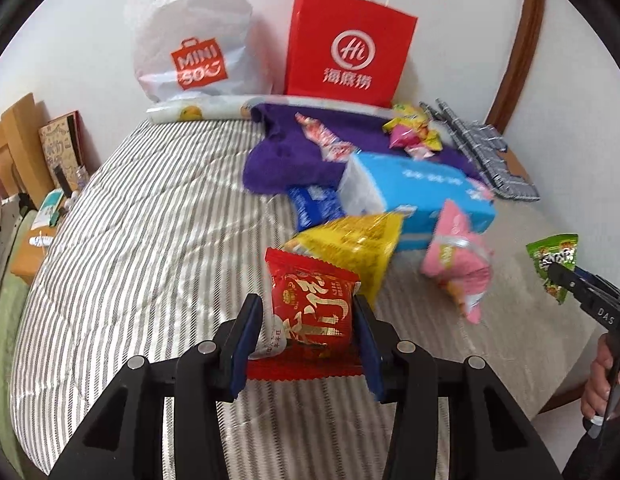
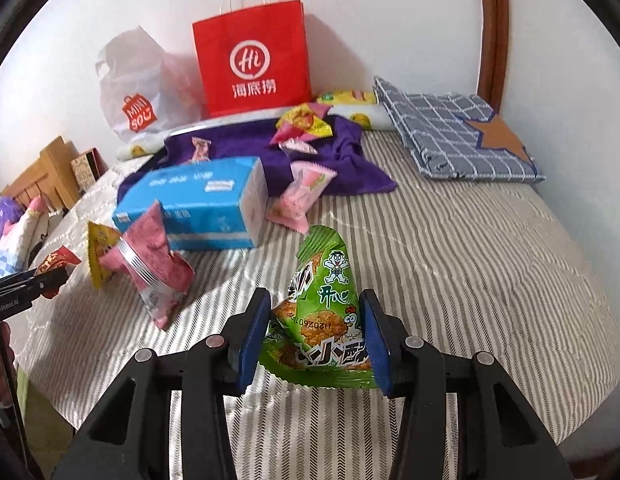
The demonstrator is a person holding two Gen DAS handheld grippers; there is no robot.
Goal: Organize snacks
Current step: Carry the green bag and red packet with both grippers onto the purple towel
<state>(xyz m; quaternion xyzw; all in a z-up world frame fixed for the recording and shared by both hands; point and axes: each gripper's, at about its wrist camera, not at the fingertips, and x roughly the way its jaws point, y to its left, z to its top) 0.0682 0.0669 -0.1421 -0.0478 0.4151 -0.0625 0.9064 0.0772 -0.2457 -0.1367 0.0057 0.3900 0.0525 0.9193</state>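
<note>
Both grippers are loaded: the left gripper [image 1: 306, 334] pinches a red snack packet [image 1: 311, 312], the right gripper [image 2: 315, 338] clamps a green snack packet [image 2: 321, 316], both held above the striped bedspread [image 2: 449, 248] near the blue tissue pack [image 2: 198, 204].

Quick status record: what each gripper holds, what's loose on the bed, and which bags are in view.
left gripper: jaws shut on red snack packet
right gripper: jaws shut on green snack packet
loose on bed: yellow packet, pink packet, blue tissue pack
on purple towel: small sweets
bags by wall: red paper bag, white Miniso bag
</note>
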